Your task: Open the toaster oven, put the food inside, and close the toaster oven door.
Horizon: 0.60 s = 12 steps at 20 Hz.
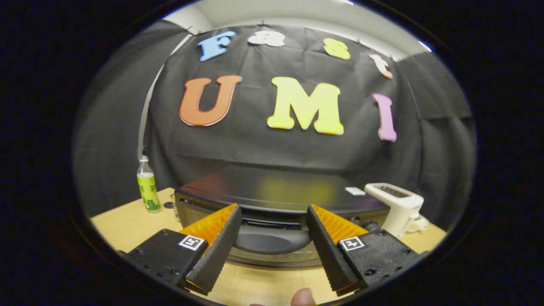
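A black toaster oven [280,191] stands on the wooden table right in front of me, its glossy top just above finger height. Its door handle [272,238] is a dark curved bar along the top of the front, lying between my two fingers and a little beyond their tips. The door looks closed. My gripper [274,212] is open, with the fingers [221,242] wide apart on either side of the handle and nothing pressed between them. I see no food from here.
A clear bottle with a green label [147,187] stands left of the oven. A white pop-up toaster [397,206] sits at its right. The wooden table [127,225] runs below the fingers, where a fingertip of a person [302,297] pokes in.
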{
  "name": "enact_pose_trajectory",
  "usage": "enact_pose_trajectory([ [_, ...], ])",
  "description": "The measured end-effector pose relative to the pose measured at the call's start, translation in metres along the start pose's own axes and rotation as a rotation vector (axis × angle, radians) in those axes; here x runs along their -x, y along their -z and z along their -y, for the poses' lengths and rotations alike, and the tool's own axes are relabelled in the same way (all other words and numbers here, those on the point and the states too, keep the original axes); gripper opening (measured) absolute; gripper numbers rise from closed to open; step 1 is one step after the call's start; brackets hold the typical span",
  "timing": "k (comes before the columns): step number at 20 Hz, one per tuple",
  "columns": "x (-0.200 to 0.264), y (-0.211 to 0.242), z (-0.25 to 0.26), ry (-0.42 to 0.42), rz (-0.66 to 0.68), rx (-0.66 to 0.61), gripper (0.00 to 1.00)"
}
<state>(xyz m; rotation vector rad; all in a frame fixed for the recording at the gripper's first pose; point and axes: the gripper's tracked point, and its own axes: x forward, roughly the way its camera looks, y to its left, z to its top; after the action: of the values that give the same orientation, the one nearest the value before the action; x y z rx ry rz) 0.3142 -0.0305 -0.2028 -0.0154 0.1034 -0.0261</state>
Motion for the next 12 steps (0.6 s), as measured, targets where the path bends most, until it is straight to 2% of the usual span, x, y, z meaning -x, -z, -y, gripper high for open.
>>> enact_pose_trajectory([
  [2,0.006,0.002,0.001,-0.003,-0.012,0.038,1.00],
  [4,0.016,0.004,0.000,-0.003,-0.022,0.010,1.00],
  [12,0.058,0.029,-0.001,0.020,-0.100,0.062,1.00],
])
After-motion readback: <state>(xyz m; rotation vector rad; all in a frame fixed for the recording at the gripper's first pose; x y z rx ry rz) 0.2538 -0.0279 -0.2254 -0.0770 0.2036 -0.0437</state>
